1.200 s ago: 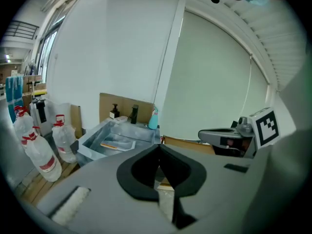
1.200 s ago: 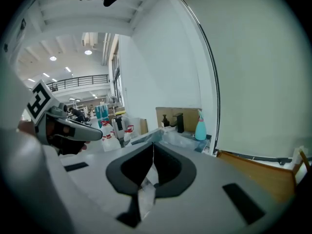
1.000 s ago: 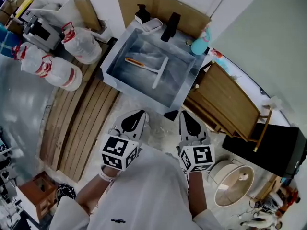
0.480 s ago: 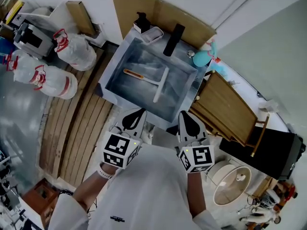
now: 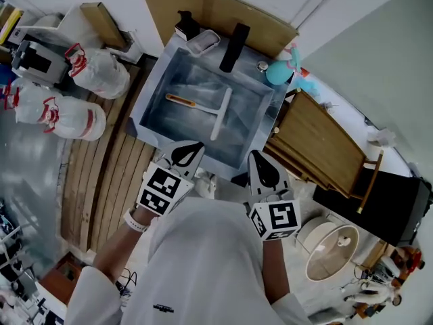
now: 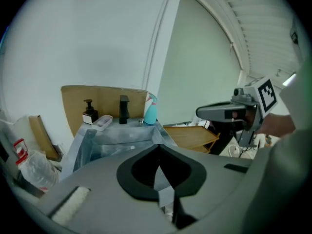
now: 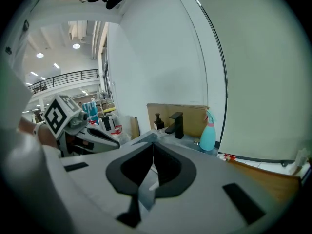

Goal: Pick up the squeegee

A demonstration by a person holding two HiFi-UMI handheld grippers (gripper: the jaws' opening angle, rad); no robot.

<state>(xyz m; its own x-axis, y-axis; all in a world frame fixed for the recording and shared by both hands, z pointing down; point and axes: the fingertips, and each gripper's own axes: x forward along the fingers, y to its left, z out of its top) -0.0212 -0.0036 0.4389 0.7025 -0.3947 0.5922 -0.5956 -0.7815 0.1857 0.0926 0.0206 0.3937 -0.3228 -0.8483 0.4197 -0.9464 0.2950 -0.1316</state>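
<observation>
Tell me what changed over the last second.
Both hands moved forward toward the sink: the left claw now shows over its near rim, the right claw by its near corner. Nothing was taken hold of or let go. Both claws stay shut and empty, and the squeegee lies untouched in the sink.

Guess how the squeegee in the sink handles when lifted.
Squeegee lies flat in the sink, T-shaped, so it probably won't roll. Slim build: likely light and stiff. Gripped at the orange handle, the long blade may swing.

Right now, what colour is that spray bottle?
The spray bottle is turquoise, clearest in the right gripper view.
</observation>
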